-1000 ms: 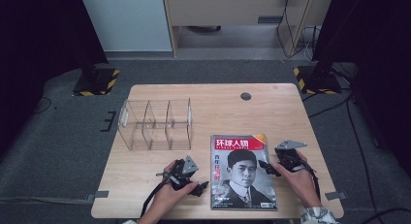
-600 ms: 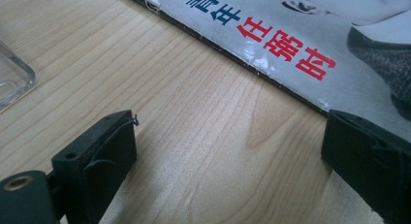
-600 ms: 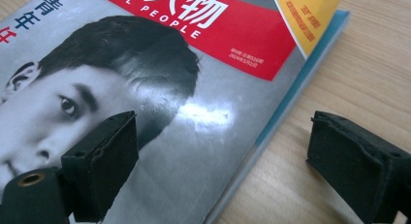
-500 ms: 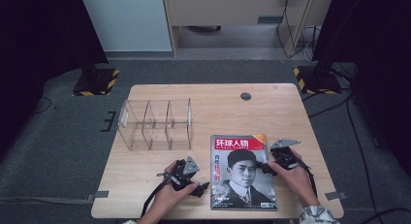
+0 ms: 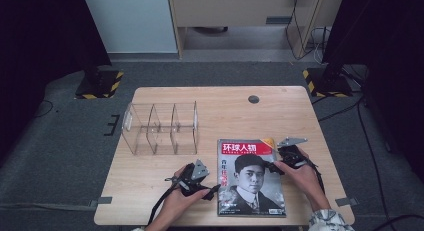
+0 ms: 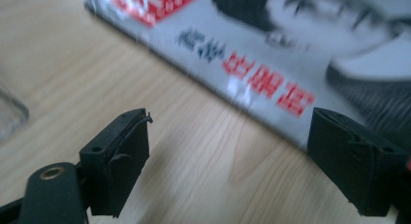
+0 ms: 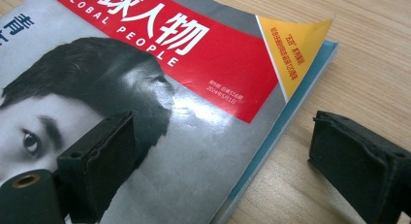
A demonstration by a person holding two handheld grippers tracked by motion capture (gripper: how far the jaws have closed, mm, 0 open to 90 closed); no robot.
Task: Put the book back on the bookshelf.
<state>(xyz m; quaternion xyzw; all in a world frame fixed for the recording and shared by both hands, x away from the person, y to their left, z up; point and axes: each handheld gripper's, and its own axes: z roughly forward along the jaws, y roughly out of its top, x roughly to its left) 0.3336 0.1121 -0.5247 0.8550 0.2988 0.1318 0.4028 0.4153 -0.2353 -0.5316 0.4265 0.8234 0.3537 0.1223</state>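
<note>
A magazine [image 5: 251, 177] with a red title band and a black-and-white portrait lies flat on the wooden table [image 5: 225, 108], near its front edge. My left gripper [image 5: 215, 190] sits low at the magazine's left edge. In the left gripper view its jaws [image 6: 228, 122] stand wide and have just been closing a little, with the magazine [image 6: 271, 54] edge running between them untouched. My right gripper [image 5: 274, 167] is at the magazine's right edge. It is open [image 7: 223, 122], one jaw over the cover [image 7: 145, 88] and the other over bare wood beside the upper right corner.
A clear plastic divider rack [image 5: 161, 128] with three compartments stands behind my left hand, and its corner [image 6: 9, 112] shows in the left gripper view. A dark round grommet [image 5: 253, 99] sits near the table's far edge. Dark stands flank the table on grey carpet.
My right gripper has slid left and slightly down, so it now straddles the magazine's right edge. The left hand has stayed in place.
</note>
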